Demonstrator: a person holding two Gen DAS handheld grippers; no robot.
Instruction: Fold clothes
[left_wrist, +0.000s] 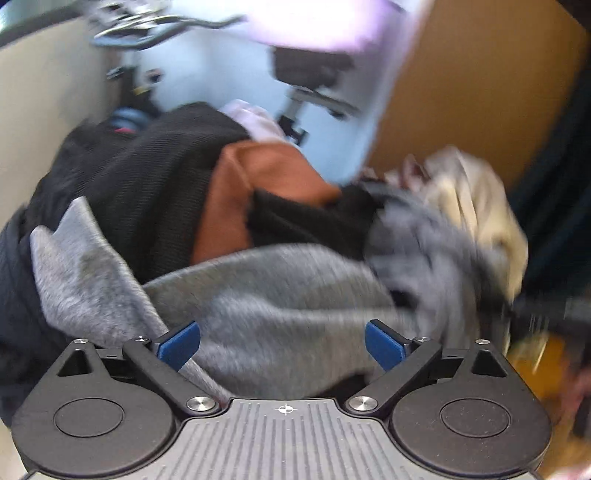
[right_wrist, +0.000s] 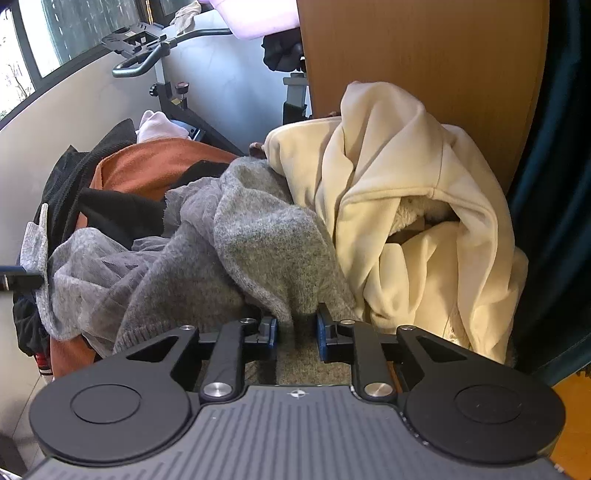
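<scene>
My right gripper (right_wrist: 296, 332) pinched the grey sweater (right_wrist: 273, 243); my left gripper (left_wrist: 282, 345) hung wide over the pile.

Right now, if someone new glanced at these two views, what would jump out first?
The heap of clothes: a cream hoodie slumped on the right against a wooden panel, with an orange garment further back on the left. In front, the right gripper pinches a grey knit sweater, while the left gripper hovers open above grey fabric.

Clothes pile (right_wrist: 184, 229) hides whatever surface carries it.
</scene>
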